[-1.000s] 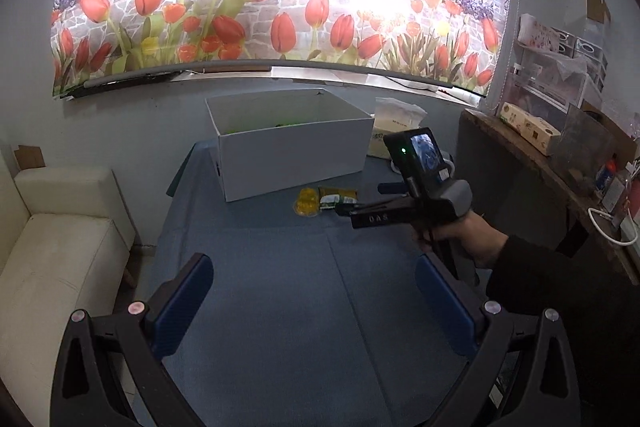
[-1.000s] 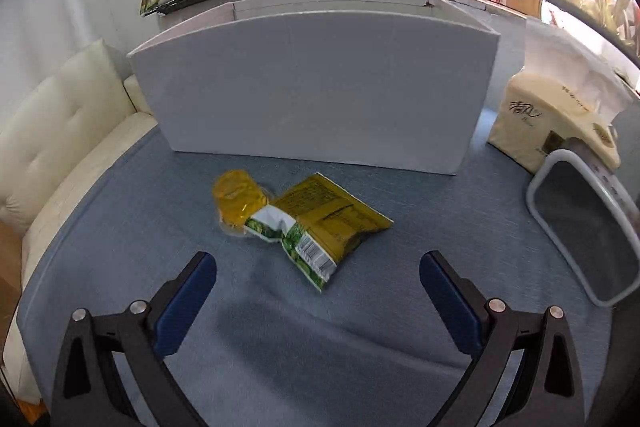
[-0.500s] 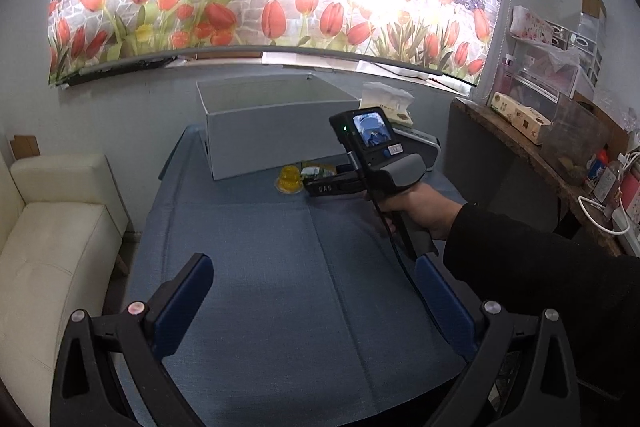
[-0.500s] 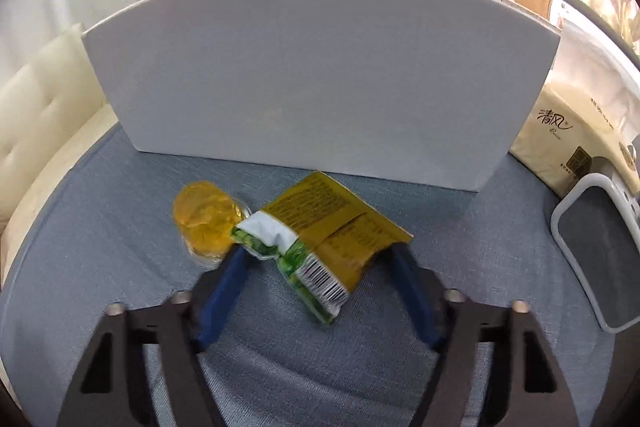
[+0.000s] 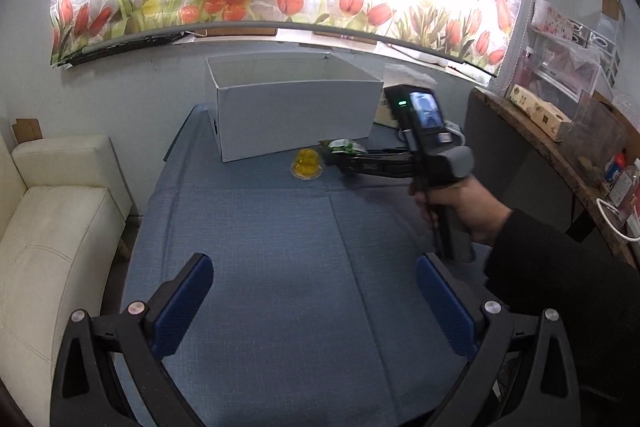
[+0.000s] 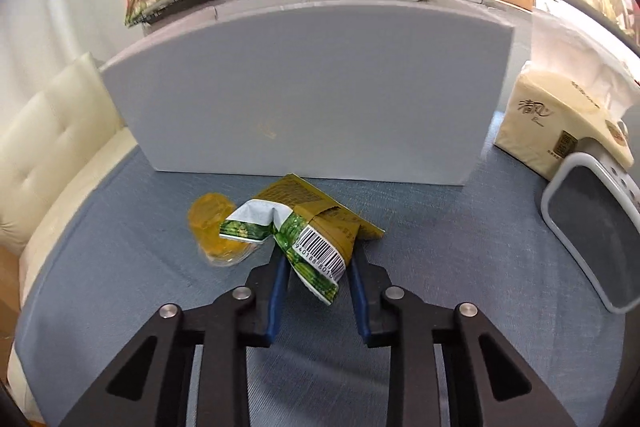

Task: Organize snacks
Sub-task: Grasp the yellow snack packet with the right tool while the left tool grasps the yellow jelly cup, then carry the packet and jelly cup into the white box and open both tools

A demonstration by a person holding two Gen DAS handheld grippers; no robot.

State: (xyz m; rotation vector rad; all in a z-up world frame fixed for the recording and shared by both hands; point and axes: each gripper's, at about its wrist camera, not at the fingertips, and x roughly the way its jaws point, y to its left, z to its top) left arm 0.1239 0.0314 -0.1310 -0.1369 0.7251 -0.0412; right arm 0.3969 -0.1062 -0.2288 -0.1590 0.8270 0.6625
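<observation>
The right gripper (image 6: pixel 318 267) jaws, wide a second ago, are now pinching the snack packet (image 6: pixel 308 227) beside the jelly cup (image 6: pixel 214 233); the box (image 6: pixel 312 99) is likely waiting next, the left gripper (image 5: pixel 312 301) idling wide.

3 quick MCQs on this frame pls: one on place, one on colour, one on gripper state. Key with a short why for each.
1. Where does the jelly cup sit?
A. inside the white box
B. on the blue cloth, in front of the white box
C. on the sofa

2. What colour is the jelly cup?
A. yellow-orange
B. red
C. purple

3. How is the right gripper set?
A. wide open above the cloth
B. closed on the snack packet
C. closed on the tissue pack

Key:
1 B: the right wrist view shows it on the blue cloth, on the near side of the box wall.
2 A: both views show it as a clear yellow-orange.
3 B: the blue fingers press the packet's barcode end from both sides, while the left gripper is spread with nothing between.
</observation>
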